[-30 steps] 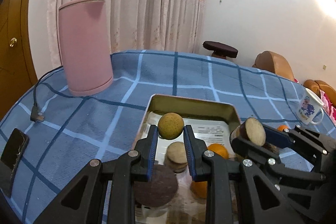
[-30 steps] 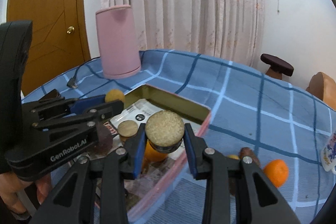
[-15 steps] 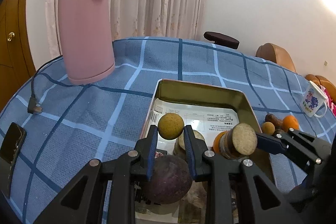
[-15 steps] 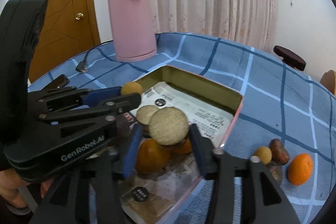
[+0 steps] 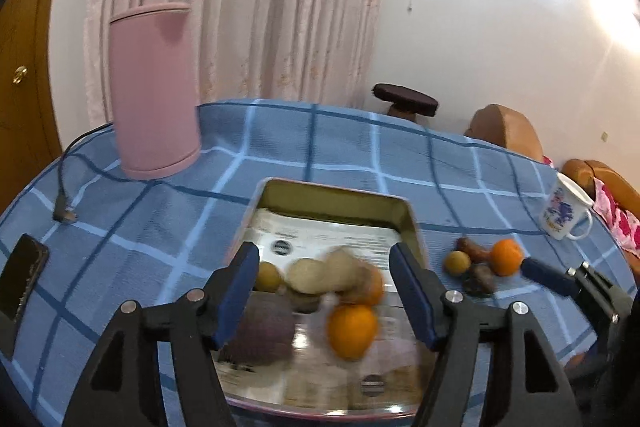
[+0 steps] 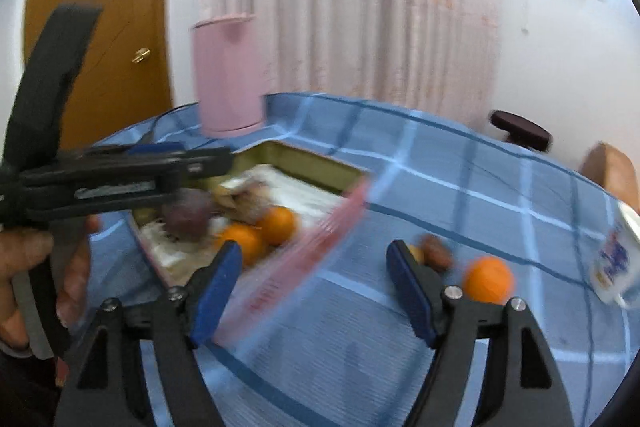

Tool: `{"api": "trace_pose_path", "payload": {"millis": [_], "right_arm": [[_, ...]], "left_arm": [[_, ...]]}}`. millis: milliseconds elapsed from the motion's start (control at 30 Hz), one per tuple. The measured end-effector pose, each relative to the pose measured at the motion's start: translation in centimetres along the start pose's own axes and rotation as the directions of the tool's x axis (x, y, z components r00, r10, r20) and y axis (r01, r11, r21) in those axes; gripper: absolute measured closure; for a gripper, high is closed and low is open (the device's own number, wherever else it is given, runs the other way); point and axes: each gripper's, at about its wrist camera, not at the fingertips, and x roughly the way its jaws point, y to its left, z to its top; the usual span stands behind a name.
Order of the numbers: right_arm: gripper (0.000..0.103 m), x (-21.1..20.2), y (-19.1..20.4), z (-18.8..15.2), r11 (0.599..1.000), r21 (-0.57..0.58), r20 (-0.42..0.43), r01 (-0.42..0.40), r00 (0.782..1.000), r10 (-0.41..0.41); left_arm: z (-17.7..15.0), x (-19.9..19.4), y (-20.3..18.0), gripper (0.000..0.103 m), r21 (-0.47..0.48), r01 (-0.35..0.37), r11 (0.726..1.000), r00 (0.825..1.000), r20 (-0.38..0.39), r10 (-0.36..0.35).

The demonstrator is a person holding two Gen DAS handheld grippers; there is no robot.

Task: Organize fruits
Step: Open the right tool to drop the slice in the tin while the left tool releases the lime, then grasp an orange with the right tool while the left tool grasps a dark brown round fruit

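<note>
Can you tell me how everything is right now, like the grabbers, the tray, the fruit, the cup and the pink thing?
Left gripper: jaws opening, nothing pinched.
Right gripper: jaws opening, nothing between them.
Tray: on the table, fruit piled inside.
Purple fruit: lying loose in the tray.
Orange: on the cloth, outside the tray.
Mug: upright.
Pink container: upright.

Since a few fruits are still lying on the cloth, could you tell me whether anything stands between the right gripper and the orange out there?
Nothing visible does. The right gripper, its jaws opening and empty, faces bare tablecloth; the orange lies just right of its right finger, with small brown fruits beside it. The tray sits off to the left.
</note>
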Motion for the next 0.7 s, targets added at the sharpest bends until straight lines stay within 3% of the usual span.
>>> {"api": "trace_pose_path", "payload": {"millis": [167, 300, 567, 667, 700], "right_arm": [[0.023, -0.5, -5.8, -0.5, 0.979, 0.128, -0.047, 0.156, 0.987, -0.151], [0.023, 0.3, -8.6, -0.7, 0.958, 0.17, -0.11, 0.231, 0.971, -0.214], [0.026, 3.1, -10.5, -0.2, 0.956, 0.188, -0.194, 0.226, 0.963, -0.189], [0.034, 4.3, -10.8, -0.5, 0.959, 0.194, -0.243, 0.207, 0.957, -0.157], [0.043, 4.8, -11.0, -0.5, 0.96, 0.203, -0.258, 0.195, 0.956, -0.139]], "left_arm": [[-0.9, 0.9, -3.6, 0.034, 0.052, 0.045, 0.998, 0.999, -0.03, -0.044], [-1.3, 1.3, -6.0, 0.034, 0.093, 0.069, 0.993, 0.997, -0.041, -0.065], [-2.1, 2.6, -9.0, 0.034, 0.134, 0.1, 0.986, 0.993, -0.082, -0.09], [-2.4, 2.8, -9.6, 0.034, 0.144, 0.103, 0.984, 0.992, -0.089, -0.09], [-2.4, 2.9, -9.8, 0.034, 0.148, 0.103, 0.984, 0.992, -0.091, -0.09]]}}
